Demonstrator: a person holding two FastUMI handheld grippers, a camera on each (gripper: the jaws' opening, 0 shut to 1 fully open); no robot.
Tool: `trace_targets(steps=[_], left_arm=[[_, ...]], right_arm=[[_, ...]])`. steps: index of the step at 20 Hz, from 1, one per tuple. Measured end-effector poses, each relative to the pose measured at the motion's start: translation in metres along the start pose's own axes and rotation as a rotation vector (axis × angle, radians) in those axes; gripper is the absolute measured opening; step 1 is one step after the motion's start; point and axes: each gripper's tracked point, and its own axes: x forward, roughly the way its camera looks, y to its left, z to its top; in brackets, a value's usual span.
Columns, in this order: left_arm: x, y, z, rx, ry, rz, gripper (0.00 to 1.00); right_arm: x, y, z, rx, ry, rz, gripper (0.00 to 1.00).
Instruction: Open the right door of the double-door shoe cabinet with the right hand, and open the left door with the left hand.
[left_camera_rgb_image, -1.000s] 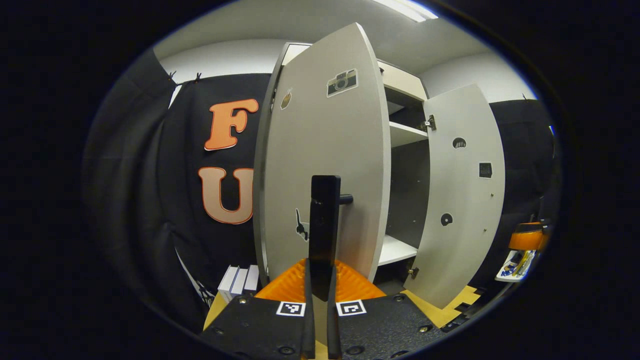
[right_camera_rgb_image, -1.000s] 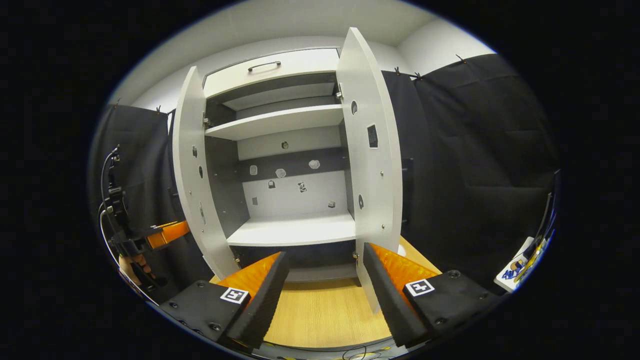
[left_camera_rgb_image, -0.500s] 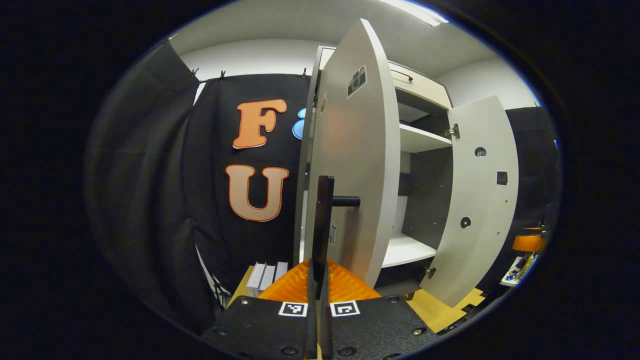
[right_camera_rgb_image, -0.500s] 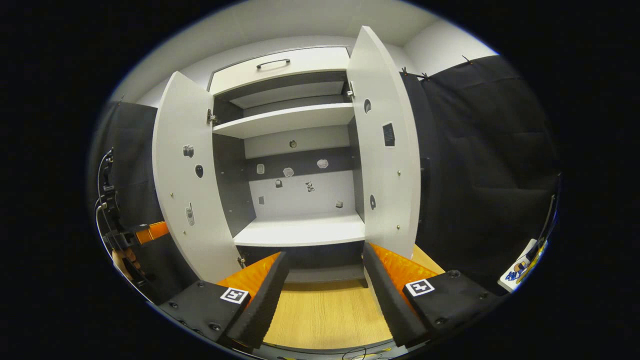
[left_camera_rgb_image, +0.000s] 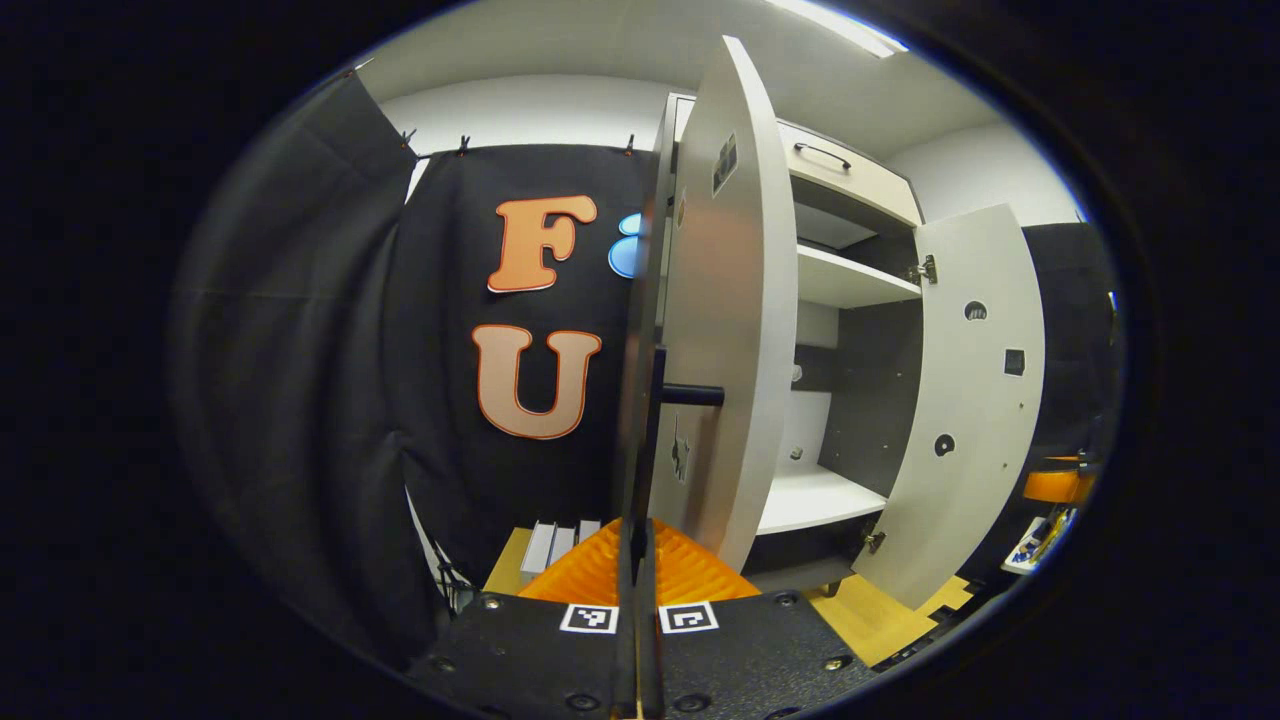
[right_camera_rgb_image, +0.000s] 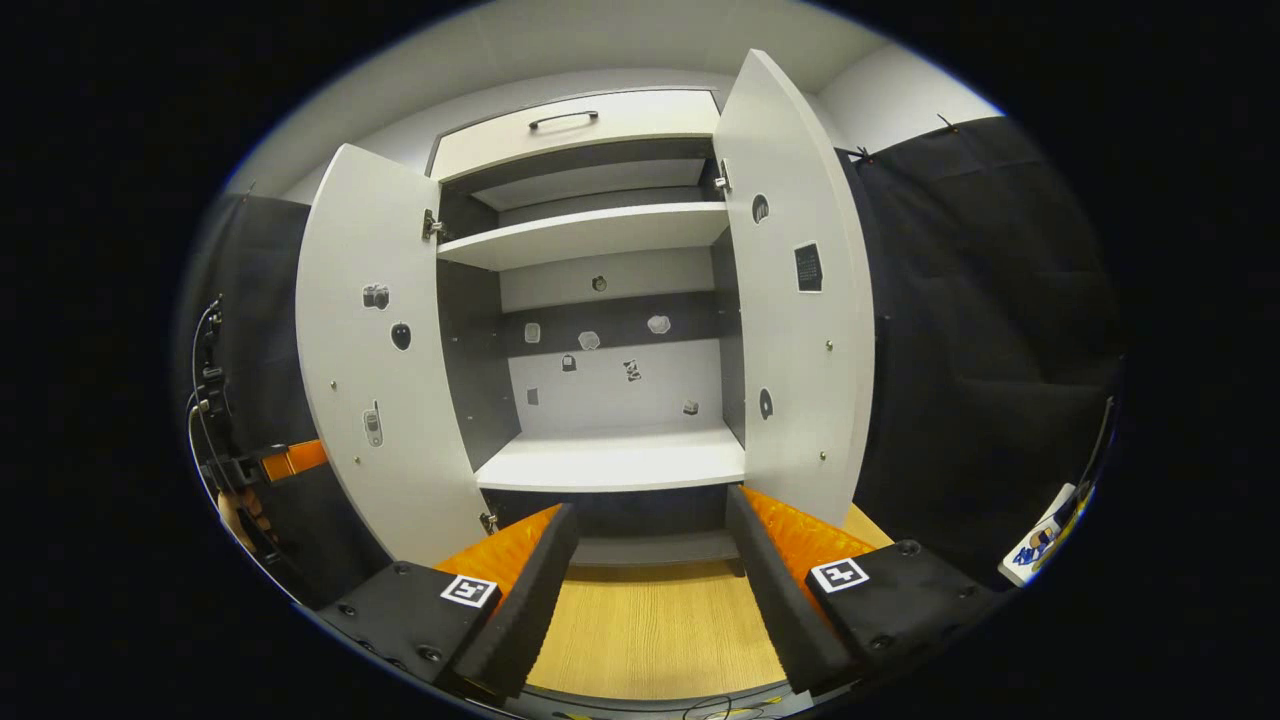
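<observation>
Left gripper view: booth cloth is hanging at far left. The left tool (left_camera_rgb_image: 638, 540) is sitting clenched on the black bar handle (left_camera_rgb_image: 655, 400) of the left door (left_camera_rgb_image: 725, 330), both fingers pressing the bar from either side. That door is standing swung well out, seen nearly edge-on, its outer face carrying small stickers. Past it the shoe cabinet (left_camera_rgb_image: 850, 290) is showing a white shelf above and a white bottom shelf below. Further right the right door (left_camera_rgb_image: 970, 400) is hanging wide open, inner face toward the camera. A light wooden counter (left_camera_rgb_image: 870, 620) is lying under the cabinet.

Right gripper view: at far left the other tool and the hand holding it (right_camera_rgb_image: 240, 510) are showing just behind the left door (right_camera_rgb_image: 375, 360), which is standing open. In the middle the shoe cabinet (right_camera_rgb_image: 600, 235) is gaping, small stickers on its back wall. The right door (right_camera_rgb_image: 800, 300) is standing open too. The right tool (right_camera_rgb_image: 650, 590) is hanging released, fingers spread apart over the counter (right_camera_rgb_image: 650, 630), touching nothing, near the cabinet's base.
</observation>
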Motion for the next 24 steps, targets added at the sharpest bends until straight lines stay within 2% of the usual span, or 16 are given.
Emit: trace_targets(steps=[10,11,12,15,16,17,20,21,22,23,24], left_arm=[[-0.017,-0.001,-0.008,-0.002,0.052,0.004,0.0],[-0.018,-0.002,-0.009,-0.009,0.057,0.008,0.02],[-0.021,-0.002,-0.009,-0.011,0.059,0.015,0.03],[-0.028,0.001,-0.004,0.006,0.053,0.038,0.05],[-0.03,0.0,-0.002,0.015,0.051,0.039,0.05],[-0.033,-0.001,-0.001,0.023,0.049,0.04,0.07],[-0.037,-0.006,0.009,0.034,0.035,0.04,0.13],[-0.039,-0.008,0.012,0.036,0.029,0.039,0.2],[-0.041,-0.01,0.016,0.04,0.022,0.037,0.16],[-0.042,-0.013,0.018,0.045,0.011,0.03,0.22],[-0.042,-0.016,0.022,0.052,0.001,0.025,0.19]], right_arm=[[0.002,-0.001,-0.001,0.002,-0.001,-0.003,0.98],[0.002,-0.001,-0.002,0.002,0.0,-0.001,0.88],[0.001,-0.001,-0.001,0.002,-0.002,0.0,0.98],[-0.001,-0.003,0.0,-0.001,-0.008,-0.007,0.98],[-0.002,-0.004,0.0,-0.001,-0.008,-0.009,0.88],[-0.003,-0.006,0.001,-0.001,-0.009,-0.01,0.98],[-0.005,-0.007,0.004,-0.004,-0.013,-0.014,0.99],[-0.006,-0.008,0.005,-0.005,-0.015,-0.015,0.99],[-0.008,-0.009,0.007,-0.005,-0.018,-0.017,0.98],[-0.01,-0.011,0.01,-0.003,-0.023,-0.019,0.98],[-0.012,-0.013,0.012,-0.002,-0.029,-0.021,0.98]])
